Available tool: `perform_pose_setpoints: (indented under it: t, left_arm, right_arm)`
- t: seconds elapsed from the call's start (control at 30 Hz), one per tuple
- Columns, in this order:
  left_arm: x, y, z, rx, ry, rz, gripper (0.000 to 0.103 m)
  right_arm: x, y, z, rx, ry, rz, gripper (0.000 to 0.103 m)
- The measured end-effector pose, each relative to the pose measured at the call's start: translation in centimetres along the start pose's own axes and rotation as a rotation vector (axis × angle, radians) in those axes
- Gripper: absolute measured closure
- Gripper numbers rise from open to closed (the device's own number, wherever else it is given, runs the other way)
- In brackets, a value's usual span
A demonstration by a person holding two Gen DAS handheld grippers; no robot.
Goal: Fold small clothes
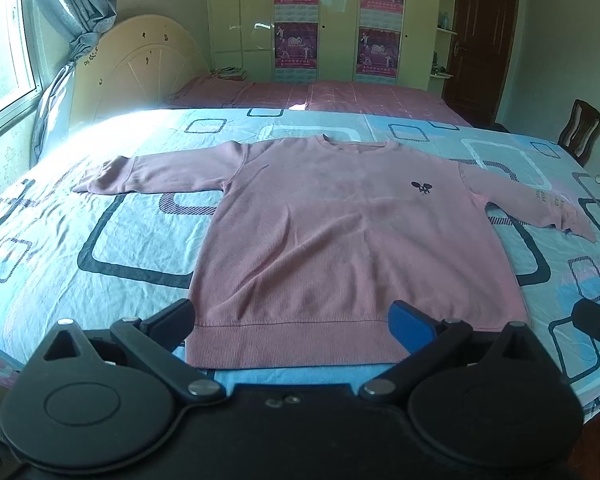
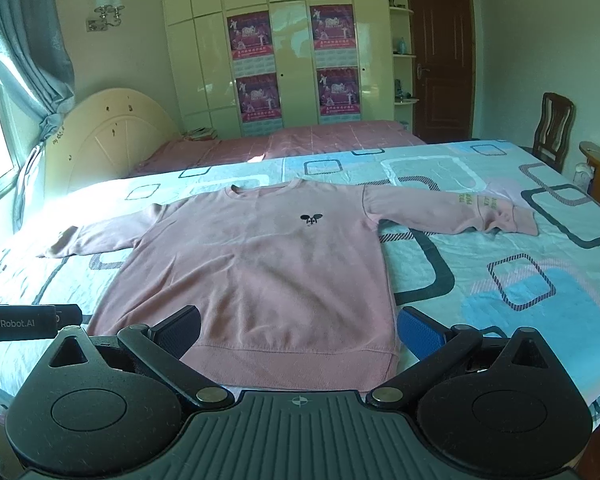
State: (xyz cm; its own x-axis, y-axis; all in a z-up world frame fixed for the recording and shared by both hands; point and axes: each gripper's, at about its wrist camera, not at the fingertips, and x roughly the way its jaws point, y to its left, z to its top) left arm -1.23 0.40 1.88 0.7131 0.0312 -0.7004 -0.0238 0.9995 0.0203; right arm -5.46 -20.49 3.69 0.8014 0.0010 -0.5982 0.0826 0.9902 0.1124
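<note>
1. Left gripper [image 1: 292, 322] hangs over the hem's left part, jaws spread wide, empty; likely staged for a first grab.
2. Sweater [image 1: 340, 232] lies flat, front up, on the bed [image 1: 100, 280], sleeves out sideways, hem nearest; pink, small dark chest logo, unfolded.
3. Right gripper [image 2: 298, 330] hangs over the hem's right part, jaws also wide, empty.

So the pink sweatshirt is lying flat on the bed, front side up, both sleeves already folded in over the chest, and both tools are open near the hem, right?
Not quite. The pink sweatshirt lies flat on the bed, front up, but both sleeves are spread out to the sides, not folded in; the right wrist view shows this. The left tool and the right tool are open near the hem.
</note>
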Motion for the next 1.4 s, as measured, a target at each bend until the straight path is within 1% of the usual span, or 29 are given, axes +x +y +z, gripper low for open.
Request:
perform_pose_setpoints:
  t: [0.17,0.53,0.7,0.9,1.23,1.4]
  left_arm:
    - [1.1,0.2,0.8,0.011,-0.007,0.000,0.000]
    - [4.7,0.8,2.9,0.016,0.007,-0.022,0.000]
    - [7.1,1.3,4.4,0.014,0.019,-0.035,0.000]
    - [10.5,1.6,6.4,0.038,0.023,-0.043,0.000]
    - [15.5,2.0,9.8,0.062,0.049,-0.101,0.000]
    - [18.0,1.8,10.7,0.046,0.064,-0.105,0.000]
  right_arm:
    - [1.2,-0.2,0.3,0.007,0.007,-0.015,0.000]
    - [4.6,-0.1,1.8,0.025,0.001,-0.049,0.000]
    - [6.7,0.3,2.8,0.030,-0.003,-0.067,0.000]
    - [10.0,0.3,4.2,0.068,0.016,-0.086,0.000]
    - [14.3,0.2,7.2,0.144,-0.014,-0.146,0.000]
    - [16.0,-0.6,8.1,0.139,-0.018,-0.190,0.000]
